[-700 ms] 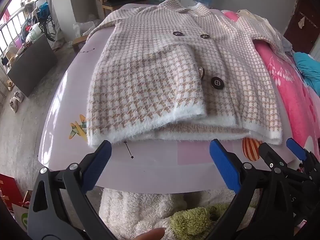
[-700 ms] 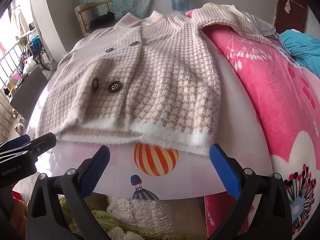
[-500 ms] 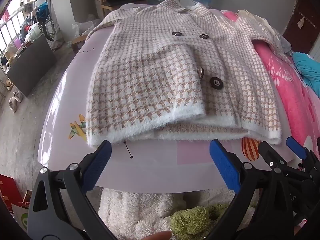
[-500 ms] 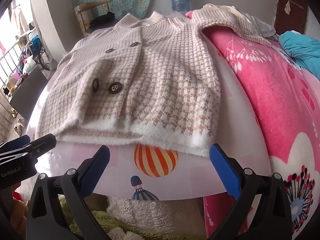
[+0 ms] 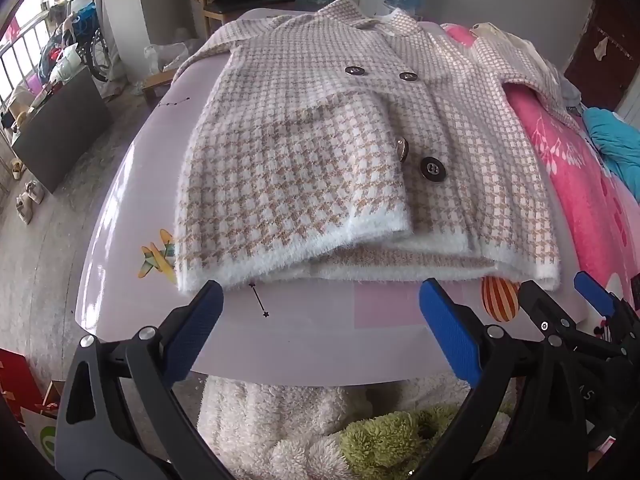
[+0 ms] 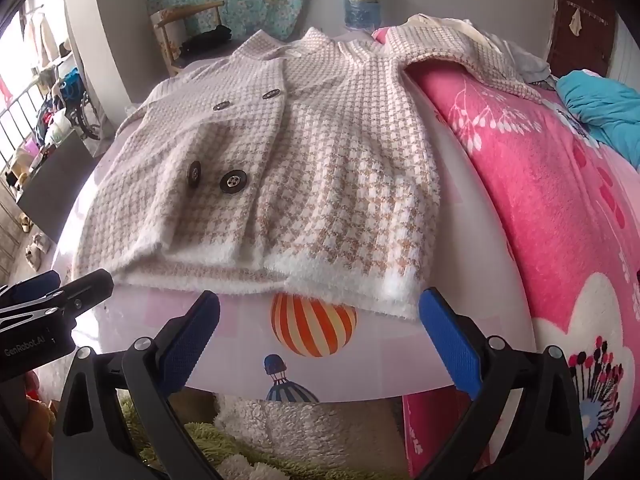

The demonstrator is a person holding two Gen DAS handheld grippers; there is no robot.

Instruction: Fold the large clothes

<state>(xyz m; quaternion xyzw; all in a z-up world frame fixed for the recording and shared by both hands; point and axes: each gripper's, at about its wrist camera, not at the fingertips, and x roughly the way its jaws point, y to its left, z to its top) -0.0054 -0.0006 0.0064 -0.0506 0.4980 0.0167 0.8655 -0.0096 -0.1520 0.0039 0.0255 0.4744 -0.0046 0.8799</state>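
Left wrist view: fuzzy houndstooth coat [image 5: 320, 152], round dark buttons [image 5: 433, 169].

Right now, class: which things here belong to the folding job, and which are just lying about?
Job: checked coat; left gripper; right gripper, both open.

Lying about: pink blanket; blue garment; water bottle; wooden chair.

A beige-and-white houndstooth coat [image 5: 304, 168] lies flat, front up, buttoned, white fuzzy hem nearest, one sleeve outstretched.
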